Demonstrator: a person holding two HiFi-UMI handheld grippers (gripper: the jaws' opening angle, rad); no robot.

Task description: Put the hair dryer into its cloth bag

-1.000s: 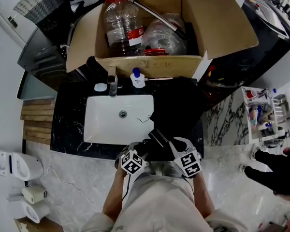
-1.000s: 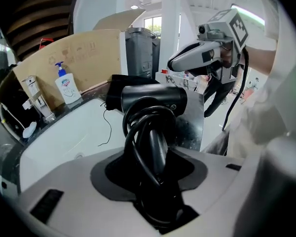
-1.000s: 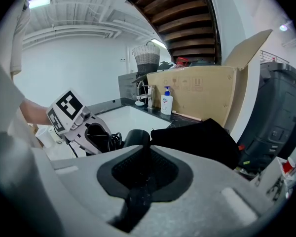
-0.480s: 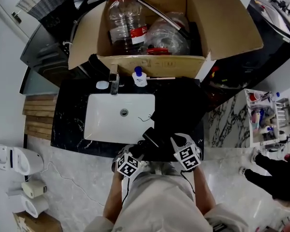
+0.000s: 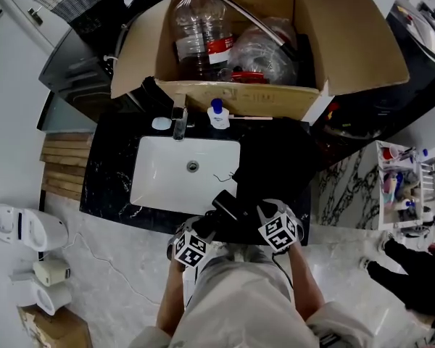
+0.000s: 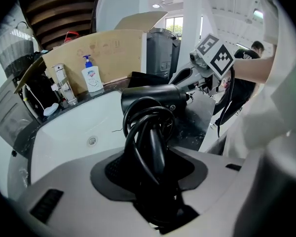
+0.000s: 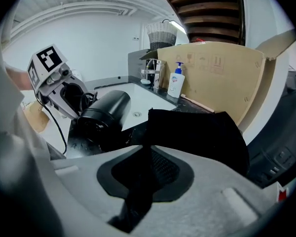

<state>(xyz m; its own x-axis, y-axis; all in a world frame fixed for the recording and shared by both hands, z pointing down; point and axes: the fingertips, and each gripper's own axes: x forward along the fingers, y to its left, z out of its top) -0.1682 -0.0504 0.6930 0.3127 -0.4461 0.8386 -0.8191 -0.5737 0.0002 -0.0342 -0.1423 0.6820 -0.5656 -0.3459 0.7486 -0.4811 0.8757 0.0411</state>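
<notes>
Step in hand: barrel being lined up with the bag mouth, by the look of it; nothing inside yet.
Doing it well: raise the pinched hem so the mouth gapes toward the barrel; feed barrel-first and level with the opening; watch the looped cord, likely to catch on the hem.
Left gripper [image 6: 153, 174]: partly closed, clamped round the handle of the hair dryer [image 6: 153, 100] with the cord [image 6: 148, 132] wound over it.
Right gripper [image 7: 143, 181]: almost closed, pinching a fold at the edge of the cloth bag [image 7: 197, 132].
Hair dryer: between the two grippers at the front edge of the counter [image 5: 109, 187], just right of the sink [image 5: 167, 187]; one barrel end toward the right gripper; lifted or resting, cannot tell.
Cloth bag: black, spread over the counter's right part beside the sink, near edge drawn up by the pinch.
Back edge: faucet [image 5: 179, 122] and soap bottle [image 5: 218, 114].
Beyond: open cardboard box [image 5: 348, 42].
</notes>
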